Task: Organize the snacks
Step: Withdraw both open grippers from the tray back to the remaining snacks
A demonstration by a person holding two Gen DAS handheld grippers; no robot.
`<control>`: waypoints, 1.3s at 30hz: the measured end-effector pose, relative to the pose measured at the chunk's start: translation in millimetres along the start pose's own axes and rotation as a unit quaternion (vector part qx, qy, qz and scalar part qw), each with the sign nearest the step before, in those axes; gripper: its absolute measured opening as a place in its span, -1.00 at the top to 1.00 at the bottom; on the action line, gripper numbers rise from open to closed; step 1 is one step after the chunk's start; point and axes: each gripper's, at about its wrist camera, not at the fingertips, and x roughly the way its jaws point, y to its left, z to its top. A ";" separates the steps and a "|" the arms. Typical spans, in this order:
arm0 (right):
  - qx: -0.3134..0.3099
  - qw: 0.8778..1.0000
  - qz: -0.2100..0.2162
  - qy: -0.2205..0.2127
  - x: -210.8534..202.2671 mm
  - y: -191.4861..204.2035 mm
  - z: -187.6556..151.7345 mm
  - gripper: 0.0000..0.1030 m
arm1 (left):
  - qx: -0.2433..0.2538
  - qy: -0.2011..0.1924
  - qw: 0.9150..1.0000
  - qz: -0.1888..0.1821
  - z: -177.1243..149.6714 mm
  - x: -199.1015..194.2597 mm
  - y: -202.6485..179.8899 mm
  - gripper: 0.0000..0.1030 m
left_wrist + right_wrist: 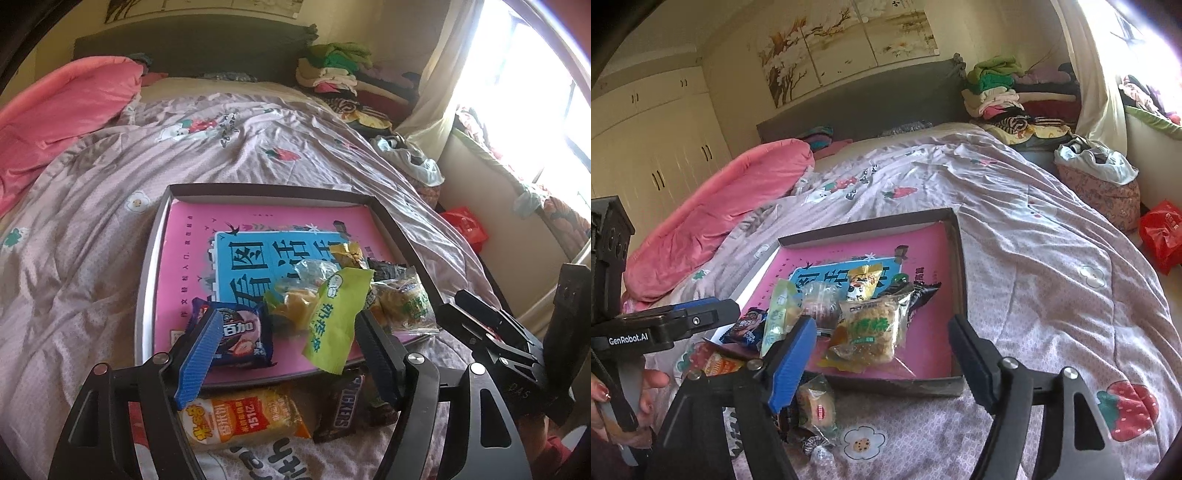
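Your work surface is a bed with a lilac quilt (1052, 258). On it lies a shallow cardboard box (960, 258) lined with a pink book (192, 258). Several snacks already lie in the box's near half: a green-yellow packet (332, 321), a clear-wrapped rice cake (871, 328), a dark blue biscuit pack (240, 339).

Still outside, on the quilt against the box's near edge, lie an orange rice-cracker packet (243, 421) and a Snickers bar (343, 410).

Your left gripper (284, 354) stands open, nothing between its pads. Both outside items lie just below its fingers, the orange packet's long axis running across the jaw line. Your right gripper (882, 354) is likewise open and empty, further off to the side. The left hand is the nearer.
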 end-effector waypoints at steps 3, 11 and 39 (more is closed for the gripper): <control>0.002 1.000 0.002 0.000 -0.8 0.5 -0.3 -0.43 | -0.004 -0.003 1.000 0.001 0.5 -4.5 5.1 -0.46; 0.004 1.000 0.009 0.002 -4.7 3.0 -1.0 -0.44 | -0.026 -0.009 1.000 0.005 -1.1 -15.2 24.5 -0.46; 0.005 0.999 0.016 0.031 -11.7 20.9 -9.3 -0.44 | -0.030 0.005 0.999 0.013 -21.6 -25.9 42.7 -0.46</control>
